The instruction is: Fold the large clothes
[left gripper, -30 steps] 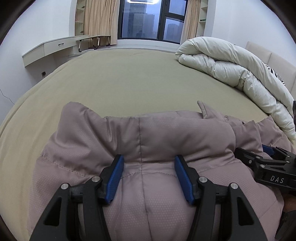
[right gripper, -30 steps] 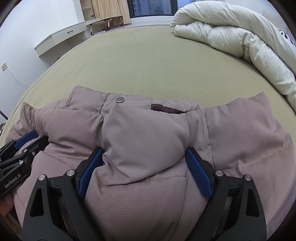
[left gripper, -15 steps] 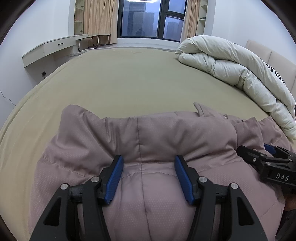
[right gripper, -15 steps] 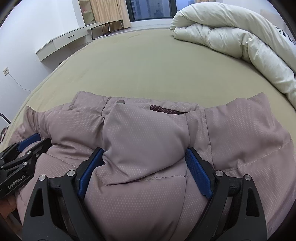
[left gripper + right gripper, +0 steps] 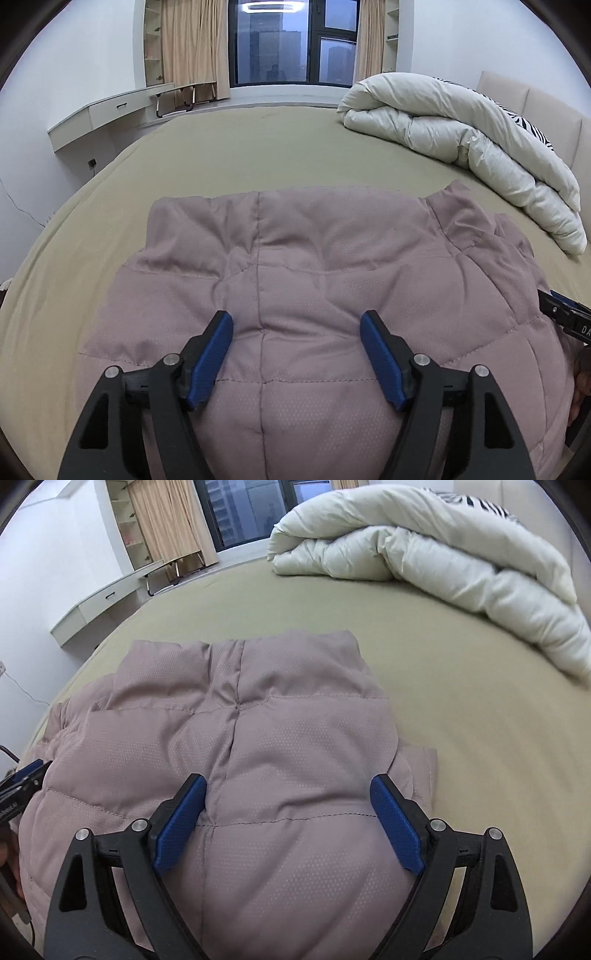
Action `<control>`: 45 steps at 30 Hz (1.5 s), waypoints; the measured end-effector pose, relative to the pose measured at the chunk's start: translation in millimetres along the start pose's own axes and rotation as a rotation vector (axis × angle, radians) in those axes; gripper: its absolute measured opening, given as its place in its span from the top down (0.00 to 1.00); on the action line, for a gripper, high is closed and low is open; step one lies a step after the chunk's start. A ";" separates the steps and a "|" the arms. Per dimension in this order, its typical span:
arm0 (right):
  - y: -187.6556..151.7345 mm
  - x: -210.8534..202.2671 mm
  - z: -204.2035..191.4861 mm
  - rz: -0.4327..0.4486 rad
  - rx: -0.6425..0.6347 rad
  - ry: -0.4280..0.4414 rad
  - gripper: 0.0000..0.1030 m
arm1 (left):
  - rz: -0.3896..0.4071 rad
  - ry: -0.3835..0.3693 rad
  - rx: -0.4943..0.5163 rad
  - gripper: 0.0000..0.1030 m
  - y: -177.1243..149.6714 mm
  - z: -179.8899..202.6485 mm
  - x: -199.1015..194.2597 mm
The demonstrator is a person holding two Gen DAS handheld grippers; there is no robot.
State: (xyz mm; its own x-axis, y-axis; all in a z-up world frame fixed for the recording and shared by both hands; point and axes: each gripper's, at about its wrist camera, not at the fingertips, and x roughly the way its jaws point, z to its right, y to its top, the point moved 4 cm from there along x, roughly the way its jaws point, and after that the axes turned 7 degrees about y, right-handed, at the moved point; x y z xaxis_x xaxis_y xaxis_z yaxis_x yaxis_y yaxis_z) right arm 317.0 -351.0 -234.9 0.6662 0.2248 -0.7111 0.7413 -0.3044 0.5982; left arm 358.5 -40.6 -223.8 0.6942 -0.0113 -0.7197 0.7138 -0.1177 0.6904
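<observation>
Your bed [image 5: 229, 158] fills both views, its olive sheet running out to the far edge below the window [image 5: 291, 40]. A white duvet [image 5: 461, 136] lies rolled up along the right edge by the headboard, well apart from your work. A pale desk [image 5: 107, 114] is fixed to the wall past the bed's far left corner.

The mauve puffer jacket [image 5: 317, 280] lies in a folded, padded heap at the near edge of the bed, directly under both of your tools, its upper panel facing you with the quilting seams showing.

Your left hand-held gripper [image 5: 297, 350] hangs over the jacket with its jaws opening; the blue pads [image 5: 212, 354] flank a bulge of padding, but you have no grip on it that the views show. Your right hand-held gripper [image 5: 288, 823] stands spread wide over the jacket's right part, fabric swelling between its pads without being pinched. Each tool's tip shows at the side edge of the other's view.
</observation>
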 end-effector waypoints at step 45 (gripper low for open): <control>-49.9 -22.3 -169.5 -0.073 -0.278 0.060 0.06 | -0.018 -0.026 -0.062 0.25 -41.1 -56.7 -18.0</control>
State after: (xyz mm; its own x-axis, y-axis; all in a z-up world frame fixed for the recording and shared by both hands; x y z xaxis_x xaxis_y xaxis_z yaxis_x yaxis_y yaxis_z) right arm 279.0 -183.9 -186.3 0.6075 0.2938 -0.7380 0.7762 -0.0223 0.6301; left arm 321.9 20.8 -235.1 0.6790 -0.0355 -0.7333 0.7312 -0.0563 0.6798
